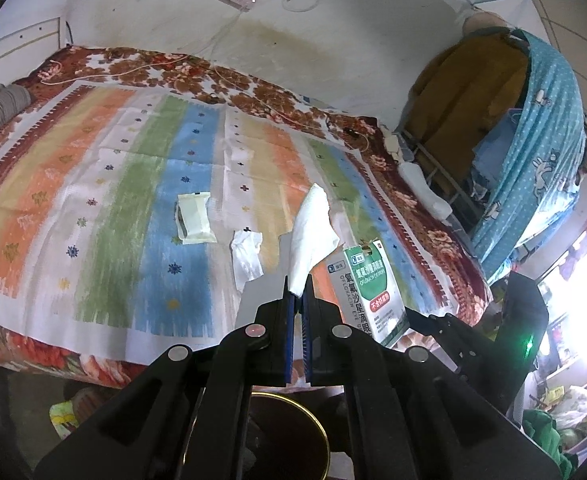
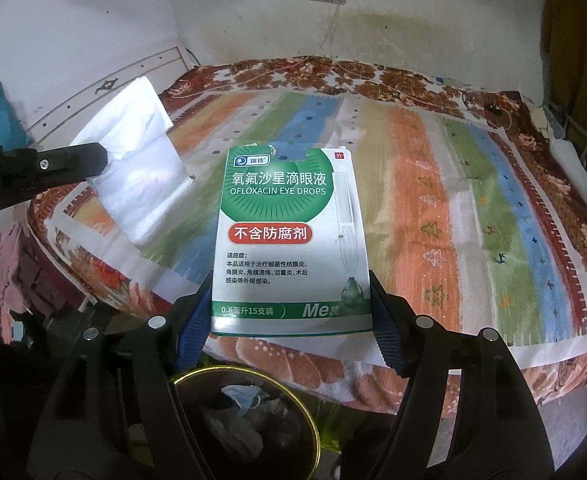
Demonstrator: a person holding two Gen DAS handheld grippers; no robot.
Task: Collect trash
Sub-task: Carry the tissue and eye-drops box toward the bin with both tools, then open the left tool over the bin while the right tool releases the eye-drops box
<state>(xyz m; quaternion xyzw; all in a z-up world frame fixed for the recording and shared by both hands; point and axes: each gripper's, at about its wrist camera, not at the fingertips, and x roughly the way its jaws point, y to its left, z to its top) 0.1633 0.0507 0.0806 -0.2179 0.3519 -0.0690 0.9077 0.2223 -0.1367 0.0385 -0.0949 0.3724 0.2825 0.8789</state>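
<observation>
Eye-drop box [image 2: 289,240] upright, long axis vertical

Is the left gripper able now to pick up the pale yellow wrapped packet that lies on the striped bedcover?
Probably not yet. The left gripper has its jaws shut on a white tissue, so it looks occupied. The pale yellow wrapped packet lies uncovered on the striped bedcover, with nothing else blocking the way.

open bin [image 2: 245,420] below; bed edge [image 2: 333,376] just beyond.

packet [image 1: 194,218] left of wrapper [image 1: 246,258] on bed [image 1: 93,184], bin [image 2: 245,420] before bed
</observation>
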